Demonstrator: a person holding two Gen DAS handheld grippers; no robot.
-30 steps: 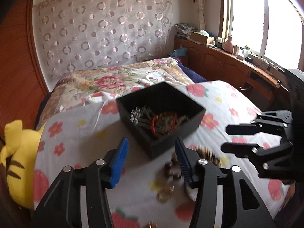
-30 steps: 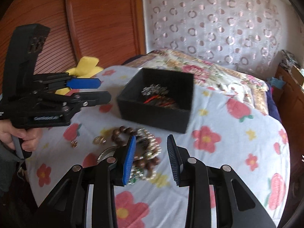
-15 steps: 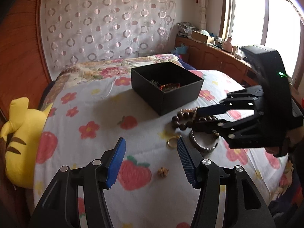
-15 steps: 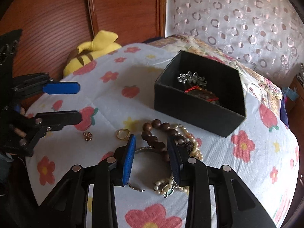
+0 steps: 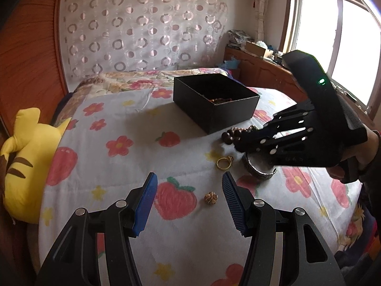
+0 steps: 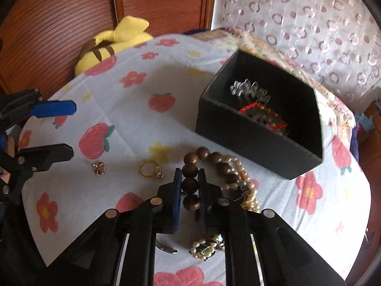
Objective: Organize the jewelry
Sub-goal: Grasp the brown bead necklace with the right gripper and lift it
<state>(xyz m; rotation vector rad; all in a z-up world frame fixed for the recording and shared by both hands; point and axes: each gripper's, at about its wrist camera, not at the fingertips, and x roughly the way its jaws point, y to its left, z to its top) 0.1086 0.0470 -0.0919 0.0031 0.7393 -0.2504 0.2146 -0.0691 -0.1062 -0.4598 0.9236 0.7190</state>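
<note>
Right wrist view first: the right gripper (image 6: 190, 186) is seen with its jaws just drawn in, and the dark wooden bead bracelet (image 6: 207, 164) is pinched between the pads, a bead caught squarely in the narrow gap. The grip looks taken on the near side of the loop so that the whole string can be lifted clear of the pearl strand (image 6: 243, 186), which lies touching it and partly under it; some snagging between the two may be expected. The black box (image 6: 259, 128) is set just beyond, open-topped, with a clear crystal piece and a red-corded one already inside, so the bracelet seems meant for it. The bracelet is made of large, round, glossy brown beads, strung in a loose ring that lies on the flowered bedspread (image 6: 119, 109). The left gripper (image 5: 189, 197) is held about half open, nothing between its pads, and is poised low over a small gold flower-shaped stud (image 5: 211, 198), probably kept ready for that piece. A gold ring (image 5: 224, 162) lies a little farther on, and a silver bangle (image 5: 258, 170) is partly hidden beneath the right gripper. A yellow plush (image 5: 28, 162) sits at the bed's edge, well apart.
</note>
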